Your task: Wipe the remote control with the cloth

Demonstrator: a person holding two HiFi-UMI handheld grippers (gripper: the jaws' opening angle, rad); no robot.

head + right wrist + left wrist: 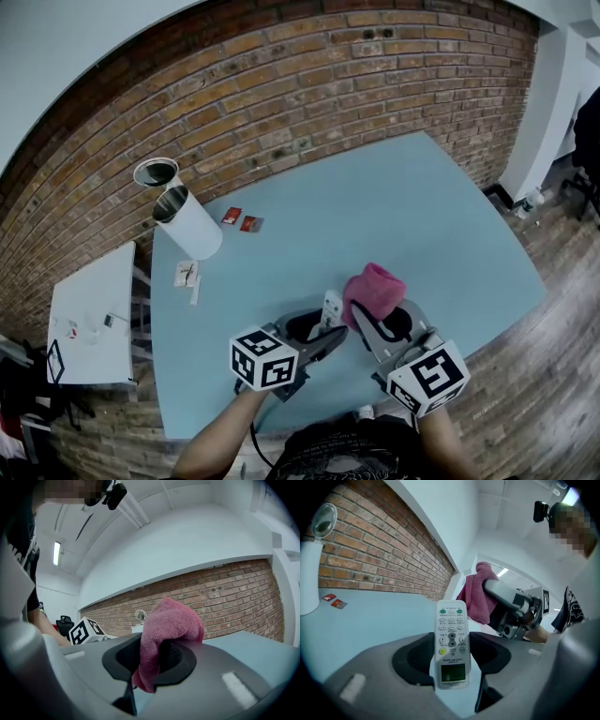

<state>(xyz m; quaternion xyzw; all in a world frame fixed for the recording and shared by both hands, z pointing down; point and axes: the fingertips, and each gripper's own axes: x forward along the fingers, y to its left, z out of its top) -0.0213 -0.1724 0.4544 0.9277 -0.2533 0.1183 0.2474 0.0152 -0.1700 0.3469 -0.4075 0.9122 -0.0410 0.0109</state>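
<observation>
My left gripper (pixel 330 330) (pixel 451 656) is shut on a white remote control (pixel 451 641) (pixel 331 310), its buttons and small screen facing the left gripper view. The remote stands up between the jaws above the light-blue table (pixel 422 216). My right gripper (pixel 370 323) (pixel 149 660) is shut on a pink cloth (pixel 168 627) (pixel 374 291), which bunches up over the jaws. In the head view the cloth hangs just right of the remote, close beside it; contact cannot be made out. In the left gripper view the cloth (pixel 476 595) is behind the remote, to its right.
A white cylinder (pixel 190 223) lies on its side at the table's far left, a round mirror-like disc (pixel 156 172) behind it. Two small red packets (pixel 241 220) and a white item (pixel 187 275) lie nearby. A small white side table (pixel 94 314) stands left. The brick wall (pixel 281 84) runs behind.
</observation>
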